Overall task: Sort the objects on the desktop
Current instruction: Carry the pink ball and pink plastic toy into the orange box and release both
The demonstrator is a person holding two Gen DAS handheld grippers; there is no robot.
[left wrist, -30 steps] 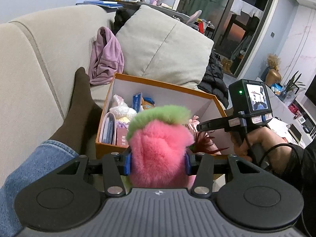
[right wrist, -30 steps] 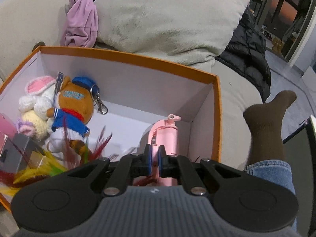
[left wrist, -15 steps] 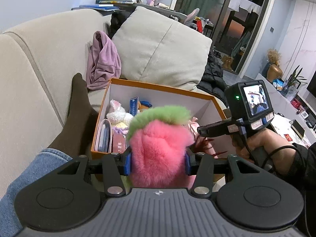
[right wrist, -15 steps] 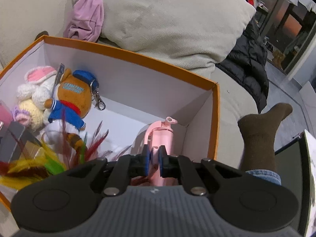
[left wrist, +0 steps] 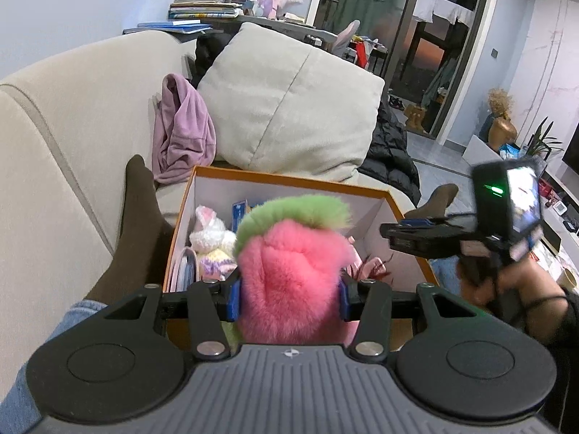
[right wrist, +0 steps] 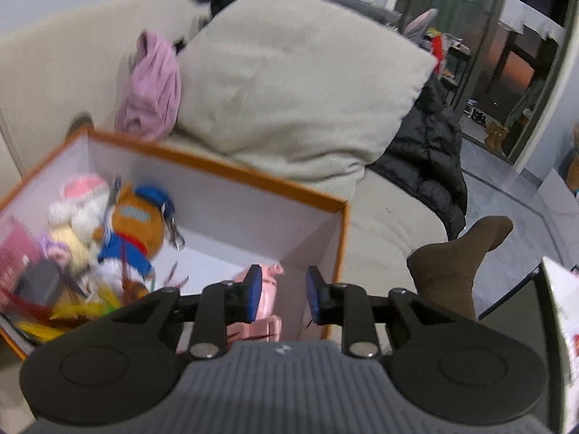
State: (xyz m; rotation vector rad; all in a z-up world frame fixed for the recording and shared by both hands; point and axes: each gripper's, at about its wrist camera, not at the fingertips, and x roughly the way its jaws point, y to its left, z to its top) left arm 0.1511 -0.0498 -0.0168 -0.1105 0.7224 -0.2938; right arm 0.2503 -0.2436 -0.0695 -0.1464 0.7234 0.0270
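Observation:
My left gripper (left wrist: 287, 298) is shut on a fluffy pink plush with a green top (left wrist: 289, 275), held just in front of the orange box (left wrist: 289, 181) with white inner walls on the sofa. My right gripper (right wrist: 282, 296) is open and empty above the box's right corner (right wrist: 342, 217); it also shows in the left wrist view (left wrist: 409, 233). A pink bottle-shaped toy (right wrist: 266, 293) lies in the box under it. The box holds a bear in blue (right wrist: 134, 231), a white bunny (left wrist: 210, 235) and coloured feathers (right wrist: 54, 311).
A large beige cushion (left wrist: 289, 108) and a purple cloth (left wrist: 181, 133) lie behind the box. A black jacket (right wrist: 427, 166) lies to the right. Feet in brown socks rest on both sides of the box, one on the left (left wrist: 137, 224), one on the right (right wrist: 456, 260).
My right gripper has opened, released the pink bottle-shaped toy into the box, and pulled up and back to the right. My left gripper has drawn back a little with the plush.

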